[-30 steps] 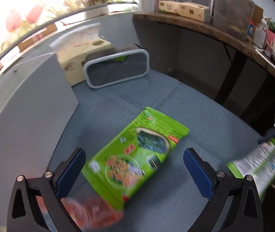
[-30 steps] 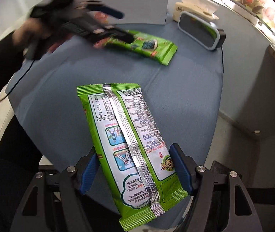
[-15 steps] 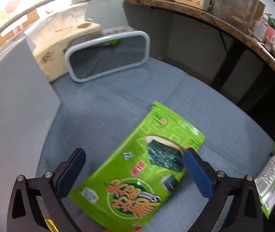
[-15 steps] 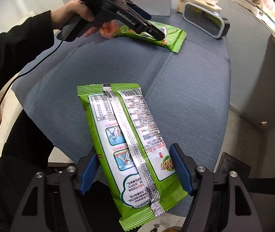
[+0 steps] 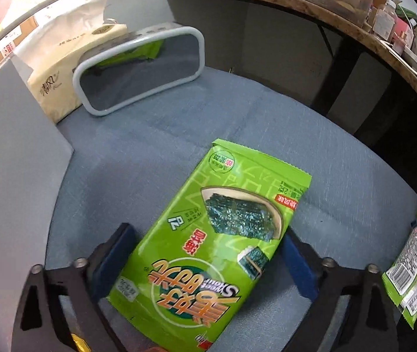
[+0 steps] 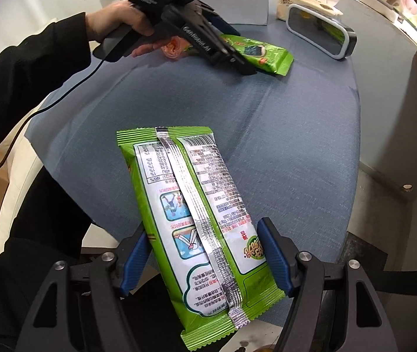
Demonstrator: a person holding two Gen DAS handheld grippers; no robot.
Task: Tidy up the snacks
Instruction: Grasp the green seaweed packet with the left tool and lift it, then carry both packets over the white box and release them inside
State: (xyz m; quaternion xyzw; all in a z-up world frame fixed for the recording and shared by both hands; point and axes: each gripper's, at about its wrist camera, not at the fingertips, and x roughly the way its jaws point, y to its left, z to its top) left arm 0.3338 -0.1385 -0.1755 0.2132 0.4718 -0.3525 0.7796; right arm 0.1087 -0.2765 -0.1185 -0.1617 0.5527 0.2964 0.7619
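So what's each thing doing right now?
Left tool: straddling the seaweed pack, pads at its edges.
Seaweed pack: lying flat, face up.
Right tool: shut on the second pack.
Second pack: held above the table, back side up.
Bin: on its side, a green pack inside.

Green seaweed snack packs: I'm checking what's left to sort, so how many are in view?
3: one on the blue cloth between the left tool's fingers, one held in the right tool, one inside the grey bin. More may be hidden there.

An orange snack [image 6: 171, 49] sits mostly hidden behind the left hand-held gripper [image 6: 237, 58].
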